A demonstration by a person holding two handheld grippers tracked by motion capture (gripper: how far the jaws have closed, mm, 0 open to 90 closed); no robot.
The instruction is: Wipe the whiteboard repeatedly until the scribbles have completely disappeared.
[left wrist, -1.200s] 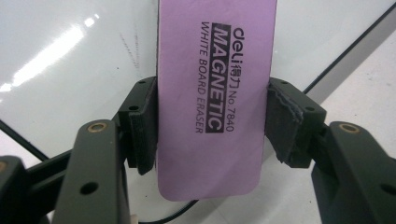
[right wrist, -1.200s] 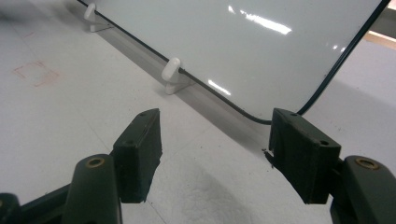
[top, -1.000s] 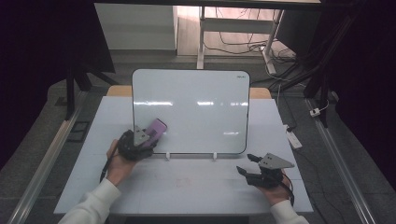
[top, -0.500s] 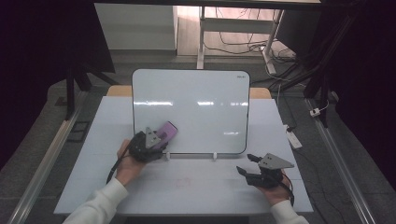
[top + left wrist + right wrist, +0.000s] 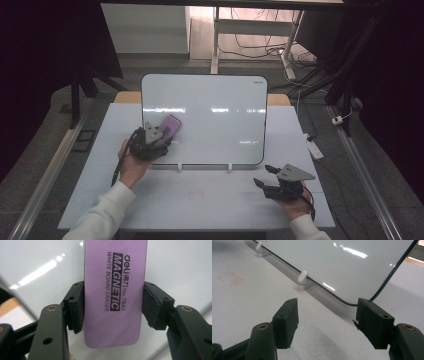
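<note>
A whiteboard [image 5: 210,120] stands tilted on the white table, held by two small white clips [image 5: 302,277]. My left gripper [image 5: 152,137] is shut on a purple magnetic whiteboard eraser [image 5: 113,290], which sits against the board's lower left area [image 5: 167,127]. Both pads [image 5: 76,307] press the eraser's long sides. My right gripper [image 5: 267,177] rests low over the table at the front right, open with nothing between its jaws [image 5: 327,320], pointing at the board's lower right corner.
The white table [image 5: 200,205] has a faint red mark [image 5: 196,195] near its front middle. A power strip [image 5: 315,147] lies off the table's right edge. Metal rails run along both sides, and a desk frame with cables stands behind.
My left gripper has carried the eraser rightward and up onto the lower left of the whiteboard. The right gripper has stayed still.
</note>
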